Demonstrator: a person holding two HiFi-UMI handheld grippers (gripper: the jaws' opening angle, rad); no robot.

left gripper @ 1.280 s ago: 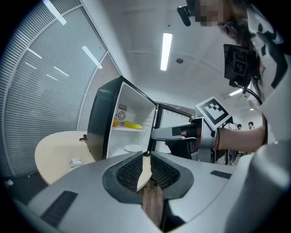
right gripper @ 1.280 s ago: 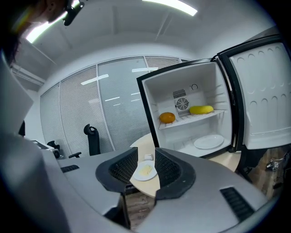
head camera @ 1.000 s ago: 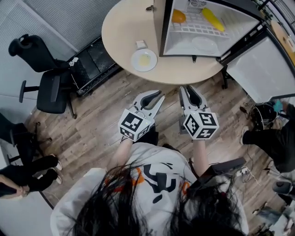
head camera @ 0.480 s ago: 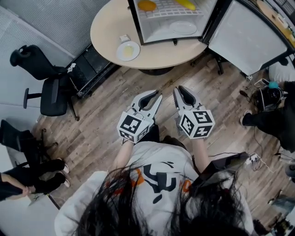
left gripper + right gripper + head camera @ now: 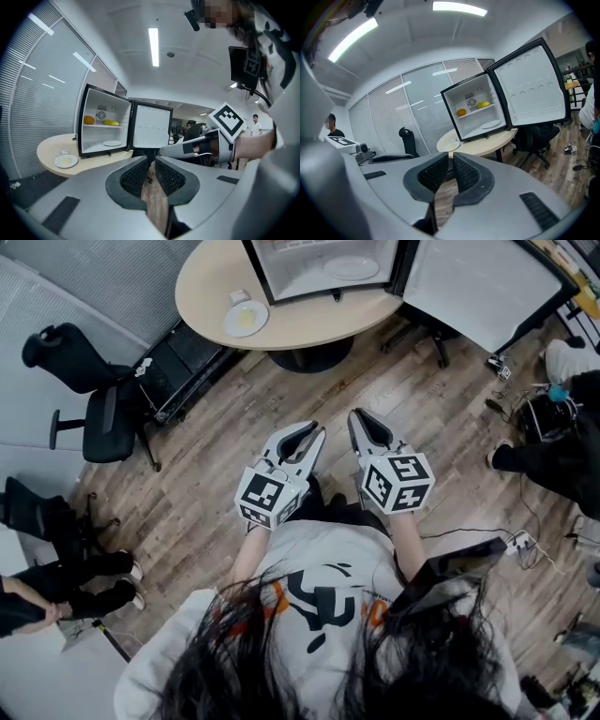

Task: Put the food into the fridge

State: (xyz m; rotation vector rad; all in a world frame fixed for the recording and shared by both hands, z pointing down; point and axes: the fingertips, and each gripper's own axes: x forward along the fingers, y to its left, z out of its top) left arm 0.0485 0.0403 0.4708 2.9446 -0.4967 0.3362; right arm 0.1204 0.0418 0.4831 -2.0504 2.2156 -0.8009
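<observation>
We hold the left gripper (image 5: pixel 315 434) and right gripper (image 5: pixel 355 418) over the wooden floor (image 5: pixel 206 484); the left's jaws are together and the right's are closing shut, with nothing between either pair. The orange fruit (image 5: pixel 89 120) and a yellow food (image 5: pixel 111 123) lie on the upper shelf of the open fridge (image 5: pixel 117 133), which stands on the round table (image 5: pixel 51 150).

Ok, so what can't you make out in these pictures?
- Head view: fridge, upper shelf and food cut off by the top edge.
- Both gripper views: yellow food beside the orange fruit, too small to name.
- Head view: small white item beside the plate, too small.
</observation>
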